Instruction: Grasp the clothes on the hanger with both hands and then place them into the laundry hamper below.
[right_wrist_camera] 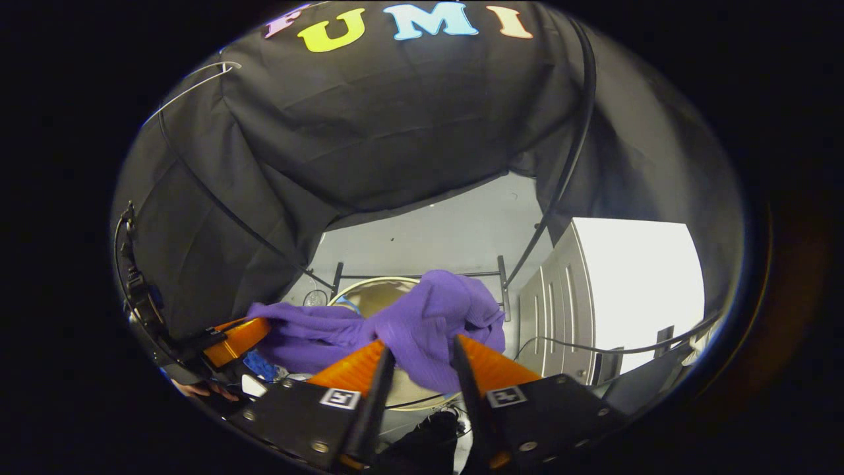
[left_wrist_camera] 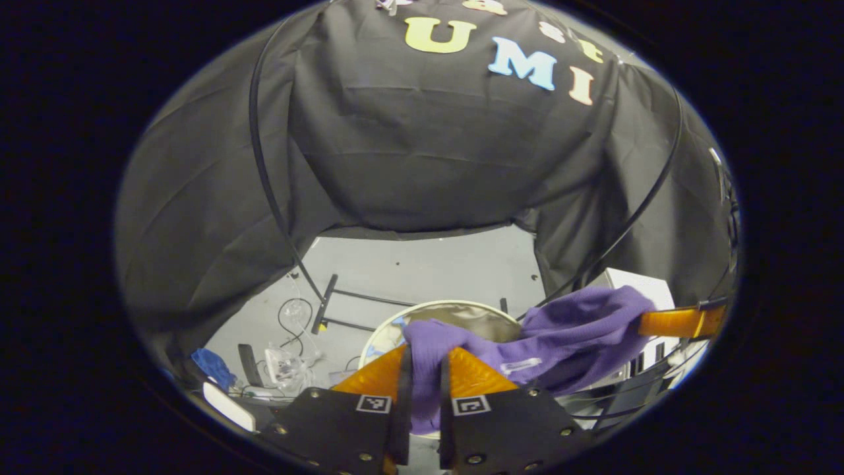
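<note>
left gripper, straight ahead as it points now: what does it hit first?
The left gripper already pinches the purple garment; beyond that, probably the hamper rim below, though depth is unclear.

Grey floor (left_wrist_camera: 428, 264): I count the round laundry hamper (left_wrist_camera: 455, 311), a black stand base (left_wrist_camera: 343, 307), loose cables (left_wrist_camera: 290, 316), a blue cloth (left_wrist_camera: 212, 367).

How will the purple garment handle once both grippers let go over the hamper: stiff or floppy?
Probably floppy: the purple knitted garment sags and bunches between the two grips. Likely light, since small pinches carry it. It should drop limply into the round hamper beneath.
</note>
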Motion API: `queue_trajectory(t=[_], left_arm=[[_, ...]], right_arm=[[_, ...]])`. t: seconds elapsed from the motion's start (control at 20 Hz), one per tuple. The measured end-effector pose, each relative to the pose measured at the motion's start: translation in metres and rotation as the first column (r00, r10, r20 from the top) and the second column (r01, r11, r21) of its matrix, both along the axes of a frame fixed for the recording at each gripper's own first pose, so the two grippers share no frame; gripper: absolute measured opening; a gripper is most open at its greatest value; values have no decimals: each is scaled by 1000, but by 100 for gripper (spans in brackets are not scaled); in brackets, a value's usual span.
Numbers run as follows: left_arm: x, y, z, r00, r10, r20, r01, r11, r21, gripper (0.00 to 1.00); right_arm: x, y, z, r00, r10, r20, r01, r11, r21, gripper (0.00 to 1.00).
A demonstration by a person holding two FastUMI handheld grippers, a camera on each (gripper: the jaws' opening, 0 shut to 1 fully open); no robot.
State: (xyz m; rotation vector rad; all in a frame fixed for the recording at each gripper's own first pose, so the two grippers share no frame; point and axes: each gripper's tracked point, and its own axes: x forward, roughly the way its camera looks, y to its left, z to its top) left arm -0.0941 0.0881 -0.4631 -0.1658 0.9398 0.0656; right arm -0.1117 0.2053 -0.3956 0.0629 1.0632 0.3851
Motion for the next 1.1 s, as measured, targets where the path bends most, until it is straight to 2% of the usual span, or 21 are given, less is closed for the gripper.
queue_trajectory(t=[0.15,0.2,0.25,0.3,0.35,0.5,0.7,1.0,1.05,1.1], left_arm=[[1,-8,2,1000,5,-13,-5,1000,-5,46],[0,-9,5,1000,5,-22,-5,1000,12,55],[1,-14,8,999,3,-34,-3,1000,12,64],[0,-20,16,999,6,-32,-6,1000,13,80],[5,-24,27,1000,14,-16,-14,1000,26,78],[10,-37,56,998,51,23,-53,995,84,95],[10,-76,101,992,94,82,-103,987,124,95],[22,-147,186,965,101,242,-136,982,132,95],[23,-157,201,957,99,272,-140,981,137,100],[21,-167,217,949,95,301,-144,979,144,90]], right_arm=[[3,-4,16,999,22,32,-23,1000,12,94],[8,-10,23,998,24,55,-24,1000,9,92],[11,-20,30,997,21,78,-22,1000,11,95],[16,-29,36,995,13,95,-15,1000,14,95],[19,-42,41,993,3,114,-5,1000,17,95],[36,-86,59,983,-34,182,30,999,21,95],[57,-155,90,952,-72,297,69,997,21,95],[74,-232,132,903,-119,413,91,992,88,96],[75,-240,139,893,-122,434,88,991,98,96],[75,-249,146,883,-118,454,78,991,106,96]])
